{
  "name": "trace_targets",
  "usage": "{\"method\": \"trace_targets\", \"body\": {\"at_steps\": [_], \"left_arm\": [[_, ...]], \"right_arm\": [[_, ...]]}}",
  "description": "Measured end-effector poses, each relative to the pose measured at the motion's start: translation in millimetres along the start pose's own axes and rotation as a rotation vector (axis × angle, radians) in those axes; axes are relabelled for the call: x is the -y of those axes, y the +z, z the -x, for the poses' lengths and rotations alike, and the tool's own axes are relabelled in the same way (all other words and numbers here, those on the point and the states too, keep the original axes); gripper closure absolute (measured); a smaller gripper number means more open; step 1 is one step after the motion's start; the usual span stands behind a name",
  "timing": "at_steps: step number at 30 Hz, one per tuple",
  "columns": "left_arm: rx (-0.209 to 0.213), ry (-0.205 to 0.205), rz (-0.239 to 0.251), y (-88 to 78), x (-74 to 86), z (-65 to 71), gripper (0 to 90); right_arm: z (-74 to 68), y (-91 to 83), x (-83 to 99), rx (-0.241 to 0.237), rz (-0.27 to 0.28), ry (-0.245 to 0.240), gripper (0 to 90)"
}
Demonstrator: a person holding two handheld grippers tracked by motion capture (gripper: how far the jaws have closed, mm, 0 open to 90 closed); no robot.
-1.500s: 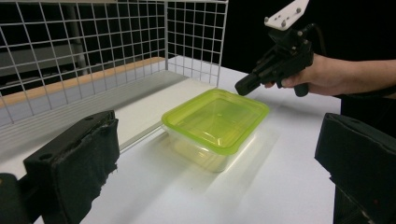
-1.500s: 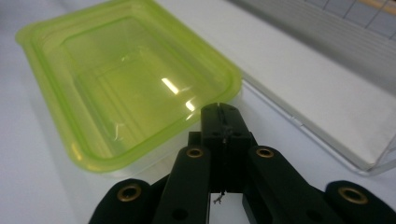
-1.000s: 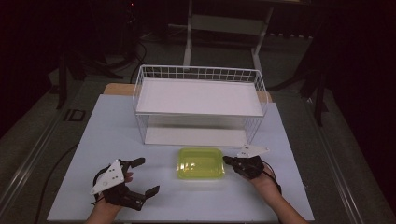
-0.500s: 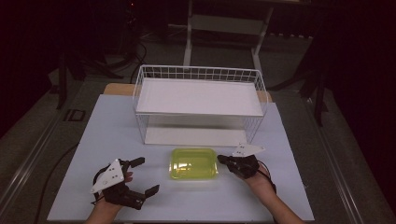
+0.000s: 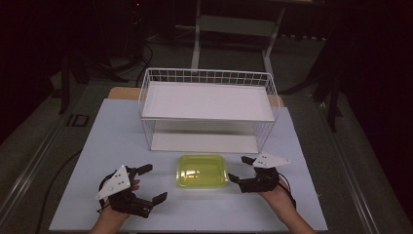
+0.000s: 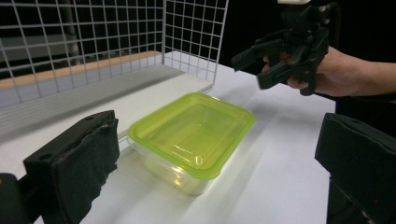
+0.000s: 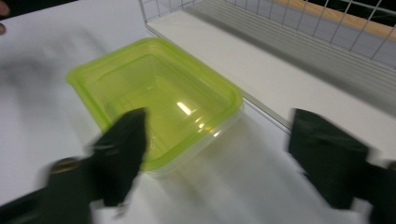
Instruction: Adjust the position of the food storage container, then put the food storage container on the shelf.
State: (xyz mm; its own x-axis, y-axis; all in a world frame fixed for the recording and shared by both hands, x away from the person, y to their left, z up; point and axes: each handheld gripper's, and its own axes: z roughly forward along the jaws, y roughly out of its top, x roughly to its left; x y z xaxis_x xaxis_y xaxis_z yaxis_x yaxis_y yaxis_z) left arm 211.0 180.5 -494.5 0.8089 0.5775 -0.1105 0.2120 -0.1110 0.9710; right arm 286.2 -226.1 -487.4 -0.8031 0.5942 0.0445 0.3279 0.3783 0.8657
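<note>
- A yellow-green box (image 5: 201,170) with a lid sits flat on the white tabletop (image 5: 311,204), near the front edge and about midway across.
- Just behind the box stands a white wire rack (image 5: 207,100) with a solid upper shelf and a lower shelf at tabletop level; the box lies in front of the lower shelf, close to it but apart.
- The right claw (image 5: 242,169) sits just right of the box, held by a hand (image 5: 275,190) coming in from the bottom of the high view. Its jaws are spread wide and point left at the box's right end, near it; whether they touch it I cannot tell.
- In the right gripper view the box (image 7: 156,100) lies ahead between the two black jaws, one jaw overlapping the near rim; the picture is blurred.
- The left claw (image 5: 152,183) rests well left of the box, its jaws also spread wide and holding nothing, pointing right toward the box.
- In the left gripper view the box (image 6: 194,133) shows between the open jaws, farther off, with the right claw (image 6: 252,67) and its hand (image 6: 336,70) above the tabletop beyond it.
- The rack's wire side (image 6: 93,37) fills the upper left of that view.
</note>
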Motion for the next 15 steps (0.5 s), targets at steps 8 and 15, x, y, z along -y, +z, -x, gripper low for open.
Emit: {"method": "trace_targets", "body": {"at_steps": [8,15], "left_arm": [[-0.021,0.030,-0.090,9.9,-10.5,-2.3,0.4],[-0.022,0.012,-0.130,25.9,-25.3,-6.6,0.4]], "right_arm": [[-10.2,-15.4,-12.7,0.135,0.095,-0.036,13.4],[-14.7,-18.8,-25.0,0.114,0.088,-0.078,20.4]]}}
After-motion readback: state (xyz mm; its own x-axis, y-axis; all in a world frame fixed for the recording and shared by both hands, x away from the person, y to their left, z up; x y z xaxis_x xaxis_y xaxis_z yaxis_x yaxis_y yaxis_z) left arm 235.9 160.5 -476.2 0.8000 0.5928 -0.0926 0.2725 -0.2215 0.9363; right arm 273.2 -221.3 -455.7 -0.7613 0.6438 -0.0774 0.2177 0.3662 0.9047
